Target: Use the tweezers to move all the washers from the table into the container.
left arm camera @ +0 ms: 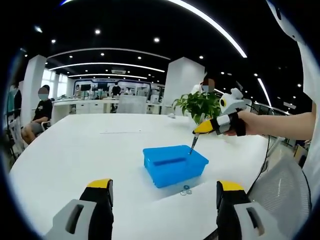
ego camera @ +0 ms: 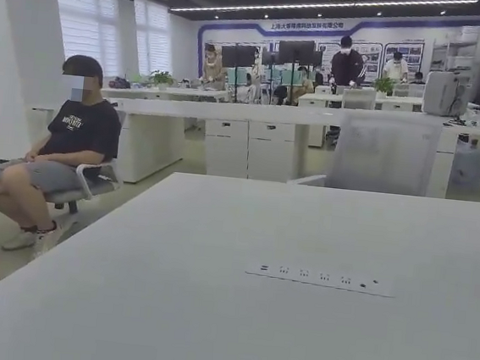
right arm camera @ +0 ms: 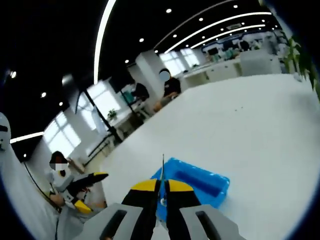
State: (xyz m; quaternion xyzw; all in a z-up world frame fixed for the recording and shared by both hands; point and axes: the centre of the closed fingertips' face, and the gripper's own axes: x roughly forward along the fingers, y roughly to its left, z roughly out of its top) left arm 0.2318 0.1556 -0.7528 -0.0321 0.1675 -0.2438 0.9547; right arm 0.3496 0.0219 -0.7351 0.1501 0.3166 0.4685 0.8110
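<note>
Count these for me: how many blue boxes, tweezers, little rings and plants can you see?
Blue container: 1
Tweezers: 1
Washers on the table beside the container: 2, as far as I can tell, because they are tiny
Potted plant: 1
Total: 5

Washers (left arm camera: 186,190) on table (left arm camera: 75,150) before container (left arm camera: 175,165); tweezers (left arm camera: 193,144) apparently above container.

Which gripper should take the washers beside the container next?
Right. The right gripper is shut on the tweezers, over the container; the washers lie beside it. The left gripper is open, empty.
</note>
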